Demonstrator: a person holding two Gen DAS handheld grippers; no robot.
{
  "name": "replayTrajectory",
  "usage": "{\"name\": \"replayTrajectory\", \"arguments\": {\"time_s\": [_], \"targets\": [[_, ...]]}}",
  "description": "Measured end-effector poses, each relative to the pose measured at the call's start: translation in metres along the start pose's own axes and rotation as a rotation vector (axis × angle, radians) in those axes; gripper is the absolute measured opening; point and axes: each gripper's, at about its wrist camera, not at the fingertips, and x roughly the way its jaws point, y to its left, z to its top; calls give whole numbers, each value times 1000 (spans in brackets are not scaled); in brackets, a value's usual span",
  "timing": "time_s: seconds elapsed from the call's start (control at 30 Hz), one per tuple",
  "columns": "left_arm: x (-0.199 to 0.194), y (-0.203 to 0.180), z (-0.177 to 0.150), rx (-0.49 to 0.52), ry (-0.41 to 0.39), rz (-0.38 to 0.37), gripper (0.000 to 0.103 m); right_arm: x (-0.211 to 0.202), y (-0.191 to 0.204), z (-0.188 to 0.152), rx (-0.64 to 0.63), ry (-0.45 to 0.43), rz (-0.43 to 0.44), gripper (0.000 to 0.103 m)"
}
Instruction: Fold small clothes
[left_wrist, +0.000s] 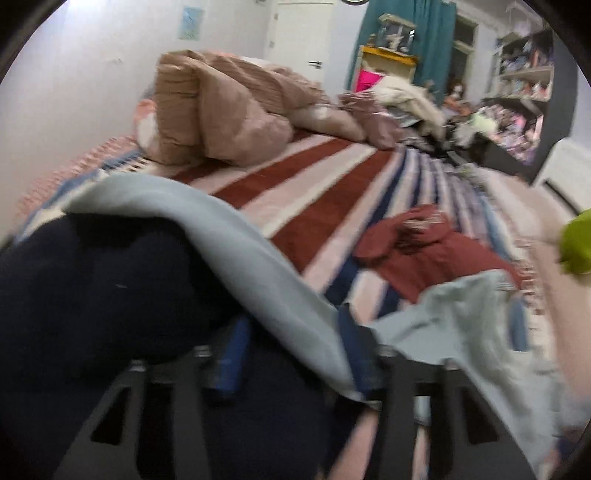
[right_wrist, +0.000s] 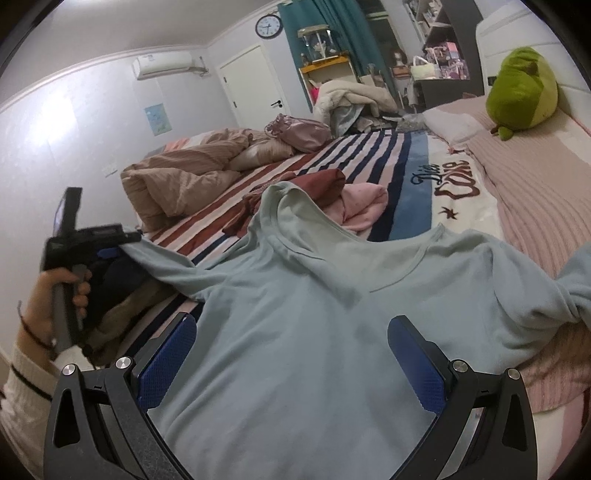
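Our right gripper (right_wrist: 291, 354) has its jaws wide open. The two blue pads (right_wrist: 168, 360) sit far apart, and the light blue shirt (right_wrist: 295, 332) lies spread out between them and under them. The pads do not pinch the cloth.

Our left gripper (right_wrist: 110, 243) has its jaws closed on the sleeve of the light blue shirt. In the right wrist view we see the sleeve end pulled up into its tip, off to the left side. In the left wrist view the picture is blurry, but the shirt cloth (left_wrist: 258, 266) runs across and down between the blue pads (left_wrist: 229, 362). A dark navy cloth (left_wrist: 92, 288) sits on the left, right by the jaws.

The light blue shirt lies on the bed (right_wrist: 369, 155), with its neck hole pointing away from us. The bed has a striped cover in red, white and dark blue.

Just past the shirt's neck lies a dark red garment (right_wrist: 317, 184). A pink garment (right_wrist: 365, 206) sits next to it, touching it.

Farther back on the bed is a bunched-up tan blanket (right_wrist: 184, 177). A green plush toy (right_wrist: 521, 88) rests up at the right, on a pink ribbed blanket (right_wrist: 535, 184). A round clock (right_wrist: 269, 26) hangs on the far wall.
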Motion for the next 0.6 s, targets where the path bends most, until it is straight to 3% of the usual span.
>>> {"name": "replayTrajectory", "arguments": {"time_s": [0.1, 0.27, 0.47, 0.57, 0.6], "targets": [[10, 3, -4, 7, -26, 51, 5, -4, -2, -2, -2, -6, -14, 103], [-16, -2, -11, 62, -145, -8, 2, -9, -8, -3, 7, -12, -24, 103], [-70, -28, -9, 165, -290, -109, 2, -17, -20, -3, 31, -29, -37, 103], [-103, -63, -23, 319, -373, -228, 2, -24, -25, -3, 39, -51, -48, 103], [-109, -82, -33, 401, -350, -301, 2, -26, -27, -3, 43, -58, -50, 103]]}}
